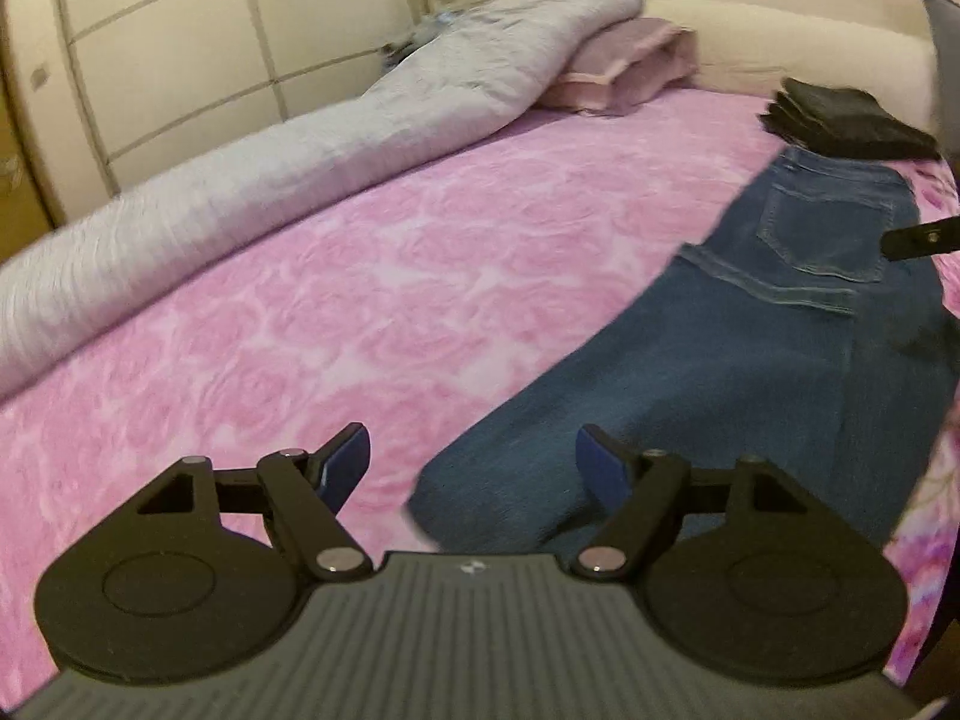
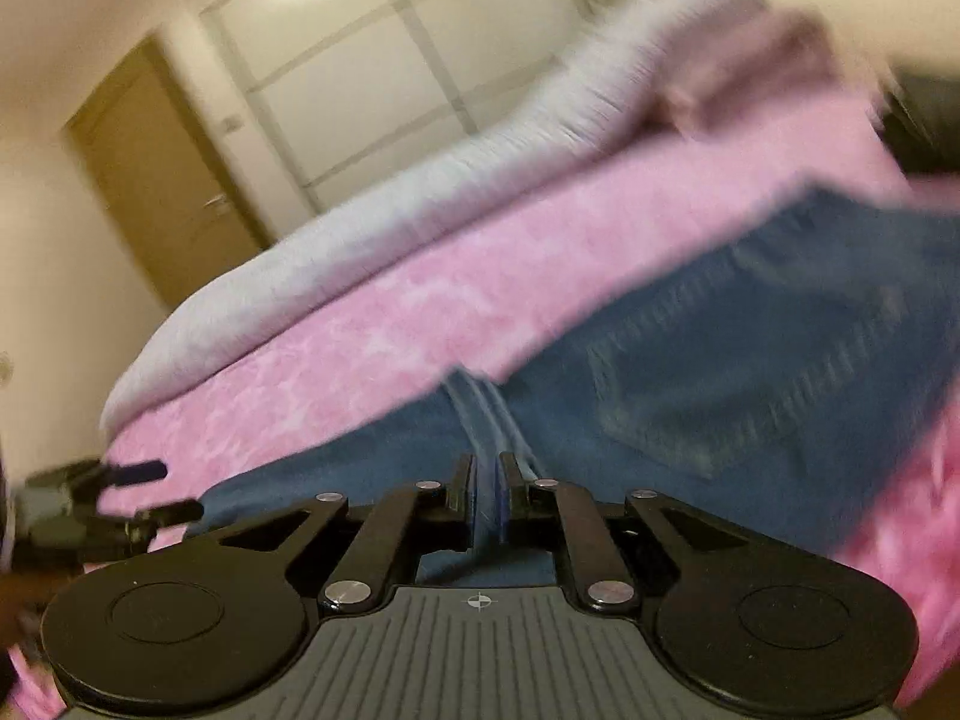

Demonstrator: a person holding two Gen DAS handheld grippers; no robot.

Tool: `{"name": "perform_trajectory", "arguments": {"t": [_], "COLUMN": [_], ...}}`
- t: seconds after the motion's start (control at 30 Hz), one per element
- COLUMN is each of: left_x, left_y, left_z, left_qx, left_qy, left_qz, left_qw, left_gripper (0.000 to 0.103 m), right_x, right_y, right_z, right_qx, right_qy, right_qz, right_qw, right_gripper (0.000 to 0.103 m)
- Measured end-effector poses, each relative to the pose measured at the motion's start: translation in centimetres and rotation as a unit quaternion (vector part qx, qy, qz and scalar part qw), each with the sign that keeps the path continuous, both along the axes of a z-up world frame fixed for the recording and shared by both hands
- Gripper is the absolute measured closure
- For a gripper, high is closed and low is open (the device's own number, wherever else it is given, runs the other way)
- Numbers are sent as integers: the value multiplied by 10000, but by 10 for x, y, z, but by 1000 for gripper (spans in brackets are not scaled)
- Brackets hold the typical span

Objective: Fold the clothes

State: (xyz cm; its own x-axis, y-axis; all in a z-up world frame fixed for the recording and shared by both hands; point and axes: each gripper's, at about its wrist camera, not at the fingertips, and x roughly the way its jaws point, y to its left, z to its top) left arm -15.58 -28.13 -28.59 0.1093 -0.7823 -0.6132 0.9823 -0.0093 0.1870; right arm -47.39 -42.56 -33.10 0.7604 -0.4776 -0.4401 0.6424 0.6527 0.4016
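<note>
Blue jeans (image 1: 720, 360) lie flat on the pink floral bedspread (image 1: 330, 300), back pocket up and waist toward the headboard. My left gripper (image 1: 473, 441) is open wide, hovering over the leg end of the jeans with nothing between its blue pads. It also shows at the left edge of the right wrist view as the left gripper (image 2: 162, 489). The right wrist view is blurred. There my right gripper (image 2: 486, 468) hangs just over the jeans (image 2: 720, 360) near a seam, its jaws a narrow slit apart with no cloth pinched. One finger of the right gripper (image 1: 900, 240) casts a shadow on the denim.
A folded stack of dark clothes (image 1: 846, 117) sits beyond the jeans' waist. A rolled grey duvet (image 1: 300, 150) runs along the bed's far side, ending at pink pillows (image 1: 630, 66). A white wardrobe (image 1: 180, 30) stands behind it, with a wooden door (image 2: 156, 180) beside.
</note>
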Motion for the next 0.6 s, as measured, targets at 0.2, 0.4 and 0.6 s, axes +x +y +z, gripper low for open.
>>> {"name": "perform_trajectory", "arguments": {"t": [0.2,0.4,0.6], "left_x": [33,8,0], "left_y": [16,52,64], "left_z": [-1,-34,-80], "left_qx": [185,162,-179], "left_qy": [-296,-2845,-4488], "left_qz": [-71,-2223,-4015], "left_qw": [9994,9324,7982], "left_gripper": [38,39,57], "right_x": [71,112,163], "right_y": [40,122,173], "right_z": [3,-5,-10], "right_qx": [-477,-1562,-1910], "right_qy": [552,1667,2123], "right_qz": [1733,3191,3338], "right_qw": [9822,9198,8983], "right_gripper": [90,67,52]}}
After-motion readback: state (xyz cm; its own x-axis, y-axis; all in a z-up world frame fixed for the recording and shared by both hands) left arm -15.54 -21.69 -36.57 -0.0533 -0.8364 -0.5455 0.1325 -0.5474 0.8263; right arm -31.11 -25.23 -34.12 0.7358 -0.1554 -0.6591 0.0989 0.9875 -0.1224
